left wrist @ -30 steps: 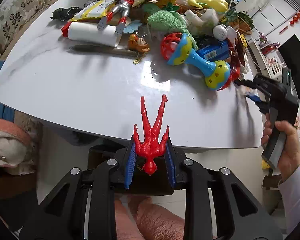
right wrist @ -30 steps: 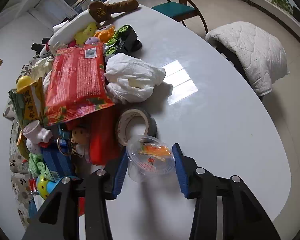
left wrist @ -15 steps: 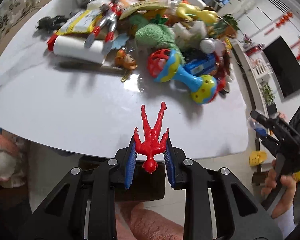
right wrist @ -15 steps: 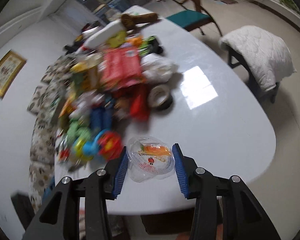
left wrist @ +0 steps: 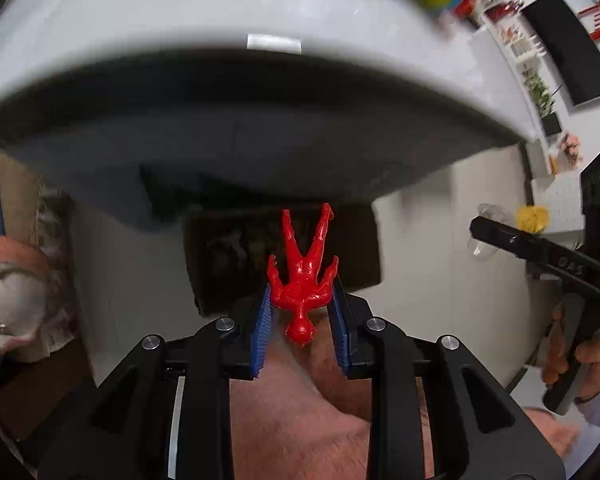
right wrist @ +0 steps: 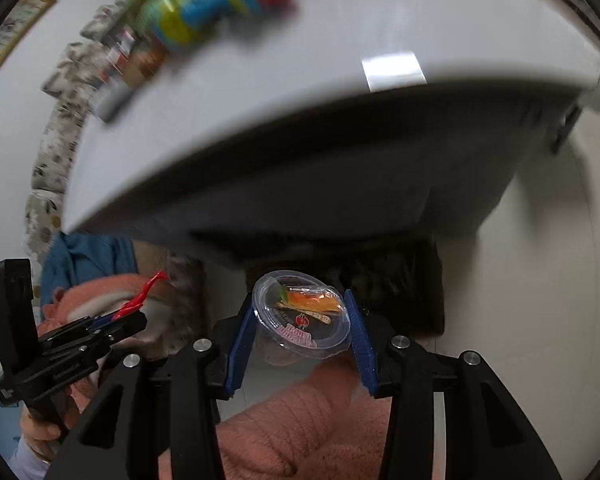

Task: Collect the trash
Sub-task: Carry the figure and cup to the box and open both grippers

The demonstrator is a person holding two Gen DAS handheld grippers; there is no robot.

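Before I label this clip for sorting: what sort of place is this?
Probably a home living room: a white table piled with toys, a black TV on the wall, a framed picture.

Glossy red plastic figure [left wrist: 301,276]; clear smooth plastic cup [right wrist: 300,316]; glossy white bench [left wrist: 140,40]; fuzzy pink cloth [right wrist: 300,420].

Home living room: white table [left wrist: 140,40] with toy clutter [right wrist: 220,4], wall TV [left wrist: 568,44], potted plant [left wrist: 540,96], white shelving [left wrist: 516,48], floral sofa cushions [right wrist: 56,128], framed picture [right wrist: 12,28].
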